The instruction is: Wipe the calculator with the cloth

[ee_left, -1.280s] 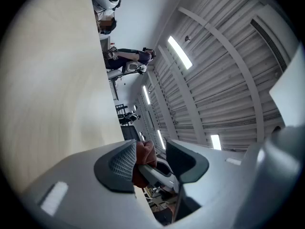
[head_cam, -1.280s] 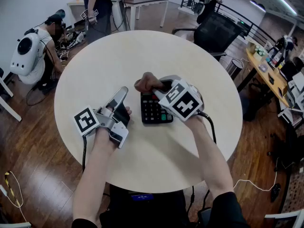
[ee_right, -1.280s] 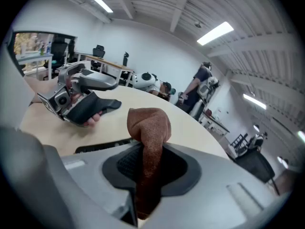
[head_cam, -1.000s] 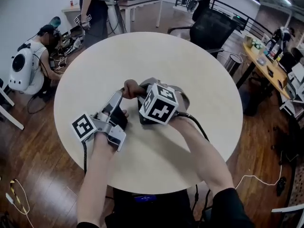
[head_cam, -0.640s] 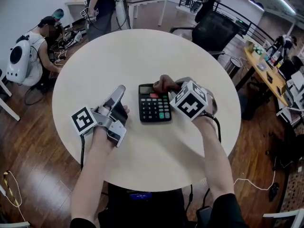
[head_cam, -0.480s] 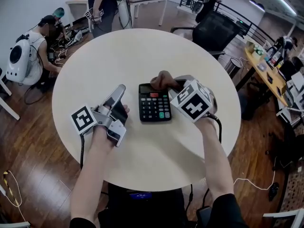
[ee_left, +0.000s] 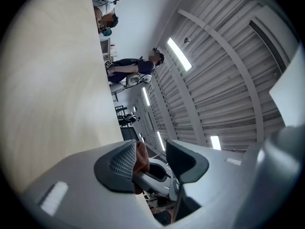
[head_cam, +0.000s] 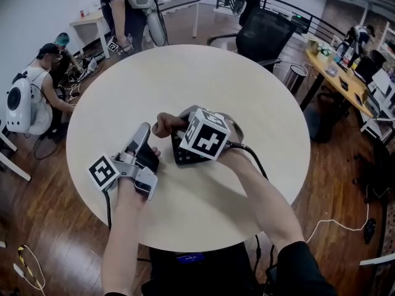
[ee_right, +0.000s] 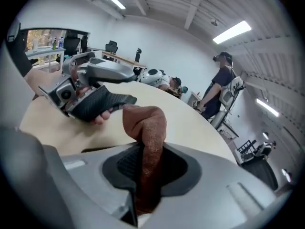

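The black calculator [head_cam: 180,157] lies near the middle of the round table [head_cam: 247,91], mostly hidden under my right gripper [head_cam: 176,123]; only its near left corner shows. That gripper is shut on a brown cloth [head_cam: 164,125], which bunches out ahead of the jaws over the calculator's left side. The right gripper view shows the cloth [ee_right: 145,125] pinched in the right gripper [ee_right: 147,168]. My left gripper [head_cam: 143,131] rests on its side just left of the calculator. In its own view the left gripper [ee_left: 150,163] is open with nothing between its jaws.
A black office chair [head_cam: 265,36] stands beyond the table's far edge. A person [head_cam: 46,73] sits on the floor at the far left, and another person [head_cam: 123,5] stands by a white desk. A cluttered desk [head_cam: 345,60] runs along the right.
My right gripper has swept left across the calculator with the cloth and now covers the keys that showed before. The left gripper has stayed where it was.
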